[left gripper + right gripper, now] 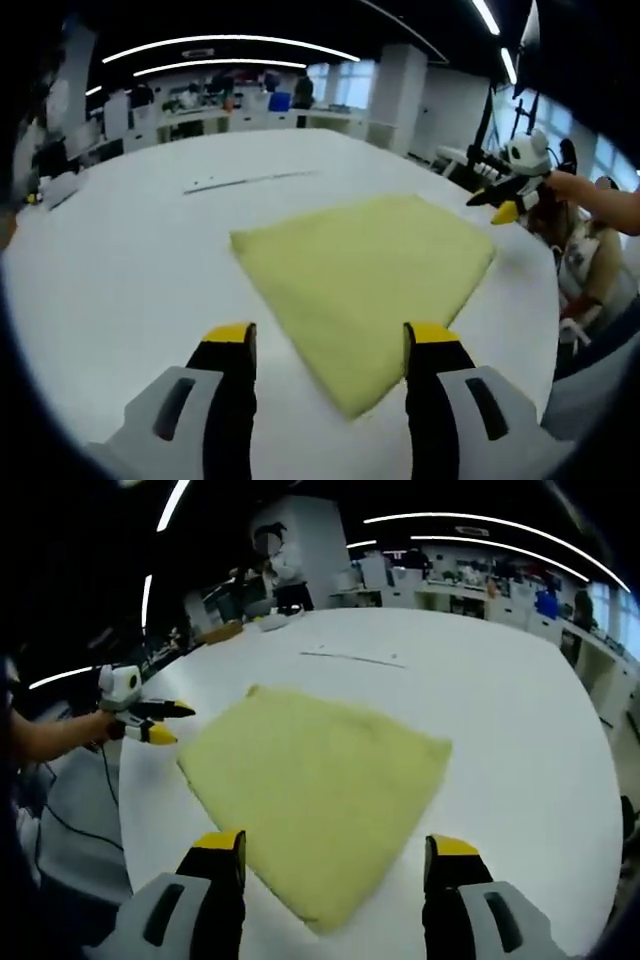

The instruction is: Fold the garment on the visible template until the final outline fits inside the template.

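Flat on the white counter (120, 270) lies a pale yellow, soft-textured garment (365, 275), folded into a rough four-sided shape, one corner pointing toward the near edge. In the left gripper view, the left gripper (331, 345) hovers over that near corner, its yellow-tipped fingers (229, 335) spread wide and holding nothing. In the right gripper view, the right gripper (332, 855) hangs above the garment's near corner too, fingers (218, 845) wide apart and empty. A thin dark strip (250, 181) lies on the counter beyond the garment, well apart from it.
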`<state>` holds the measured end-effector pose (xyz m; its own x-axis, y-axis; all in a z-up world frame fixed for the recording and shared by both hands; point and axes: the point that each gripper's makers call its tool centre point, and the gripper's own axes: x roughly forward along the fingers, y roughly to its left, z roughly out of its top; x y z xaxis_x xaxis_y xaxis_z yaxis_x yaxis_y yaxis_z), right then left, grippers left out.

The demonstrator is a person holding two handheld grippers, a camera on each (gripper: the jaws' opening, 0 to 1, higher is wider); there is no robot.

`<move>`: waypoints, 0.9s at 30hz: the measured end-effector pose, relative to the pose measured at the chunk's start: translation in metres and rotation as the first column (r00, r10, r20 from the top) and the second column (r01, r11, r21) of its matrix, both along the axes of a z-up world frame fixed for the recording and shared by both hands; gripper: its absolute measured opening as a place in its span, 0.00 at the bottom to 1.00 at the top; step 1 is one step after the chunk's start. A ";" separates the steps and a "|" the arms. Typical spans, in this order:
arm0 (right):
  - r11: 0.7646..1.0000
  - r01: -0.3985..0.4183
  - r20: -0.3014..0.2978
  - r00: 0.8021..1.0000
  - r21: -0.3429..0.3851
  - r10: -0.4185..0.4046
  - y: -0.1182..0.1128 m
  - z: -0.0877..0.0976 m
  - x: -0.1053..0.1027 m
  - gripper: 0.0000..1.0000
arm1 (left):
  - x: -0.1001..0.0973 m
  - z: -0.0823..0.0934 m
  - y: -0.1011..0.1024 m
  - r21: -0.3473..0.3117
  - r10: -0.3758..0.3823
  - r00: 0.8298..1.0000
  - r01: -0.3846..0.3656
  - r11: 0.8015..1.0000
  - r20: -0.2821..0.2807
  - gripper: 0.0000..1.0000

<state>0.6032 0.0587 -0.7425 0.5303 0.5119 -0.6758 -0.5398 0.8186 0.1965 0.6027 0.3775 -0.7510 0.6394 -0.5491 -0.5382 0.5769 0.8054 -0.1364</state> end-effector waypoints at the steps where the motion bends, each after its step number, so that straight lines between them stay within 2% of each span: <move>1: 1.000 0.000 -0.004 1.000 -0.004 0.000 -0.001 -0.002 -0.002 0.69 | -0.001 -0.001 0.000 0.003 0.001 1.000 -0.001 1.000 -0.001 0.55; 10: 1.000 0.019 -0.020 1.000 0.006 -0.019 -0.015 -0.017 -0.020 0.61 | -0.018 -0.007 0.004 -0.008 0.007 1.000 -0.007 1.000 -0.018 0.49; 17: 1.000 0.021 -0.055 0.998 0.005 -0.021 -0.017 -0.028 -0.038 0.53 | -0.028 -0.013 0.001 -0.021 -0.006 0.999 0.005 1.000 -0.051 0.37; 22: 1.000 0.020 -0.056 0.998 0.002 -0.020 -0.017 -0.032 -0.045 0.40 | -0.034 -0.021 0.002 -0.012 -0.005 0.998 0.004 1.000 -0.068 0.30; 25: 1.000 0.024 -0.057 0.998 -0.016 -0.025 -0.020 -0.037 -0.050 0.25 | -0.035 -0.024 0.003 -0.007 -0.005 0.998 0.004 1.000 -0.070 0.26; 27: 0.999 0.031 -0.054 0.998 -0.017 -0.031 -0.022 -0.039 -0.051 0.19 | -0.035 -0.025 0.004 -0.006 -0.010 0.998 0.009 1.000 -0.066 0.24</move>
